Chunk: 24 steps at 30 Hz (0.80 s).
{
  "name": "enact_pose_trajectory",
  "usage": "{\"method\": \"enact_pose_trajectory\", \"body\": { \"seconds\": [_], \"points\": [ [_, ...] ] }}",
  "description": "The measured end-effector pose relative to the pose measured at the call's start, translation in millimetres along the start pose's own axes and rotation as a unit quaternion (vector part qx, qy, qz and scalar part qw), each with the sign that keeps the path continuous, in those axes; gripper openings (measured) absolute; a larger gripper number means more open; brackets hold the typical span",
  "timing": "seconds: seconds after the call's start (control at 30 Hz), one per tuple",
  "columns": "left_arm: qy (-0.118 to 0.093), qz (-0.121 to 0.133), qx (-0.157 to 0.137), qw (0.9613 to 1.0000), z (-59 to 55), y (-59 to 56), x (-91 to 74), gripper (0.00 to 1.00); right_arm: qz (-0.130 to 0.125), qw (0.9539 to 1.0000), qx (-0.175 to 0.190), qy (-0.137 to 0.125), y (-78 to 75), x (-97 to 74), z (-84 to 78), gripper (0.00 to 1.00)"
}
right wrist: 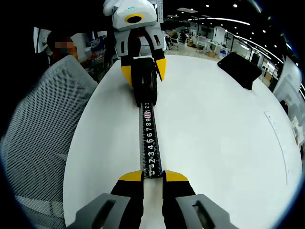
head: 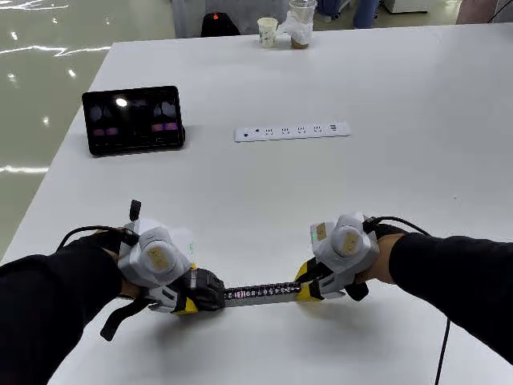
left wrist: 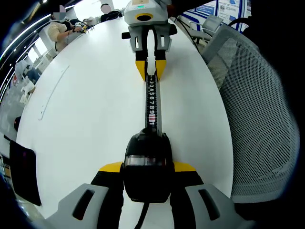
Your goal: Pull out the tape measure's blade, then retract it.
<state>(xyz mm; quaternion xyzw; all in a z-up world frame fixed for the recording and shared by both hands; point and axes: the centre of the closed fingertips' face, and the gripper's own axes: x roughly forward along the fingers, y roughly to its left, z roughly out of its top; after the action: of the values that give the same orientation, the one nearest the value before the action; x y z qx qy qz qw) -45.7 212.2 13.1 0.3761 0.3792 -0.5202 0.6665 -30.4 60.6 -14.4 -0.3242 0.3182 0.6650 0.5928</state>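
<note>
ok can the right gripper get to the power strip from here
Probably, but not freely: bare table lies between right gripper and power strip, yet it is shut on the blade.

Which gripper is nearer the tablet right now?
Left. The left gripper sits almost straight in front of the tablet; the right gripper is farther off to its right.

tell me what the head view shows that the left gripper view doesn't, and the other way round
Head view: the tablet's lit screen and the power strip's sockets, seen from above. Left gripper view: a mesh chair back beside the table and a person seated at its far end. Both: the white table, the left tool shut on the tape measure's case, and the right tool pinching the pulled-out blade.
</note>
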Motion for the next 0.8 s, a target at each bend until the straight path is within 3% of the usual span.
{"method": "enact_pose_trajectory", "body": {
  "seconds": [0.8],
  "points": [
    [0.000,0.002,-0.002,1.0000,0.2,-0.7,1.2,0.31,-0.003,1.0000,-0.002,0.003,-0.5,-7.4,-10.6,0.11]
  ]
}}
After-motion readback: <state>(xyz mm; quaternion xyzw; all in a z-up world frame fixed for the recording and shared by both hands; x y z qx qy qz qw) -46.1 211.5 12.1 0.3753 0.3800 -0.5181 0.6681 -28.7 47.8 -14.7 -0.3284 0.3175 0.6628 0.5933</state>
